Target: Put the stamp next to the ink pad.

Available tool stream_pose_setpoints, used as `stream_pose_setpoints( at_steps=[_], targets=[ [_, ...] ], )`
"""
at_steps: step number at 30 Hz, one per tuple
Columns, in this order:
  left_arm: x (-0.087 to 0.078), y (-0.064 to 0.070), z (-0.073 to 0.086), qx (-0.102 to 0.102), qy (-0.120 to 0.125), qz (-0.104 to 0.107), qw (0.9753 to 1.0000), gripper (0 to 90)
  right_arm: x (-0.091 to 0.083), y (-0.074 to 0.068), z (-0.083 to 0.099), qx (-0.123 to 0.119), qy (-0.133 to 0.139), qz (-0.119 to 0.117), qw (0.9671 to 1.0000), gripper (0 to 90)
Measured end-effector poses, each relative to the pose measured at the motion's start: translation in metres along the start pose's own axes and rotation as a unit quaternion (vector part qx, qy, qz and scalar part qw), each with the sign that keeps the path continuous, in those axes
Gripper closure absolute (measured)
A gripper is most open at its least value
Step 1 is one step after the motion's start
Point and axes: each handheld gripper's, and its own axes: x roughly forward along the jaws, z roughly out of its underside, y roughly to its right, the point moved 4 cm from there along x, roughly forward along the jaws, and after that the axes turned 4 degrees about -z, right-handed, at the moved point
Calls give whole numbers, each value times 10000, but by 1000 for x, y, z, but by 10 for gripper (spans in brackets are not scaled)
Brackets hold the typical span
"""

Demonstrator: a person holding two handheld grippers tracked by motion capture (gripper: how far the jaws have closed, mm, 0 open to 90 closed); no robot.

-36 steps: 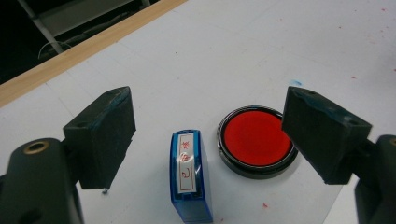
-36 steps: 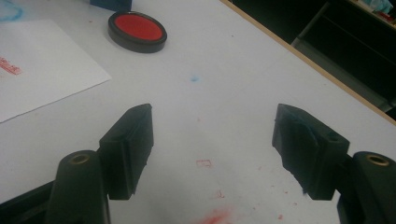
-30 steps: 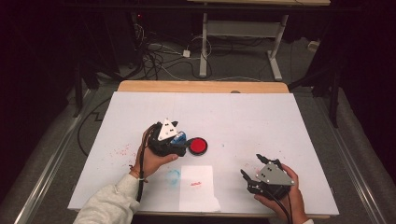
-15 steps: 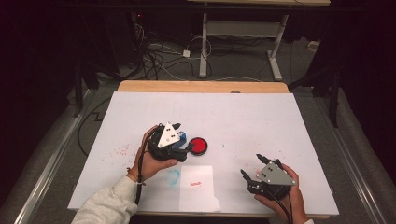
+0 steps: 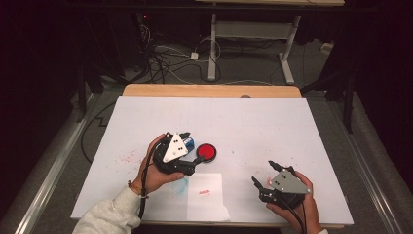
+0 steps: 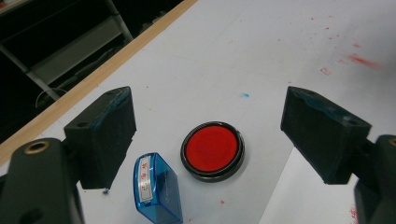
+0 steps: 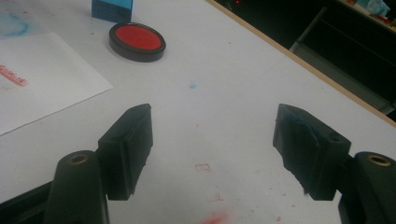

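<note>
1. Toward the left of the table [image 5: 146, 112], the left gripper [image 5: 191, 147] is held in the person's left hand [image 5: 153, 170], a grey plate on top of it.
2. Its jaws are spread wide and nothing is held between them, as seen in the left gripper view, where the left gripper [image 6: 210, 135] hangs above the table.
3. Between those jaws, close to the left one, a blue stamp [image 6: 156, 189] is seen lying on the table; in the high view the stamp [image 5: 189, 143] is partly covered by the gripper.
4. Just right of the stamp, a round red ink pad [image 6: 213, 151] in a black rim is set flat on the table, apart from both jaws; the ink pad [image 5: 206, 151] sits left of the table's middle in the high view.
5. Nearer the person, a white sheet [image 5: 207, 197] bearing a small red print is laid by the near edge.
6. Red and blue smudges are scattered over the table.
7. At the right, the right gripper [image 5: 263, 174] is held low in the right hand [image 5: 294, 209], well apart from the ink pad.
8. Its jaws are also spread wide with nothing between them; in the right gripper view the right gripper [image 7: 212, 140] points across bare table toward the ink pad [image 7: 137, 41] and stamp [image 7: 113, 10].
</note>
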Motion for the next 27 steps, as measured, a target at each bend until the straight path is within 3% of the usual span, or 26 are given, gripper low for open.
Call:
stream_pose_setpoints(
  at_steps=[2, 11, 16, 27],
  targets=[
    [-2, 2, 1, 13, 30, 86, 10000, 176, -1, 0, 0, 10, 18, -8, 10000, 293],
    [-9, 8, 4, 149, 26, -96, 9998, 172, -6, 0, 1, 23, 56, 20, 10000, 292],
    [-14, 10, 8, 241, 72, -37, 9997, 172, -8, 1, 1, 34, 79, 27, 10000, 292],
    [-26, 10, 18, 315, 88, -116, 9994, 172, -11, -2, -1, 18, 103, -2, 9999, 293]
  ],
)
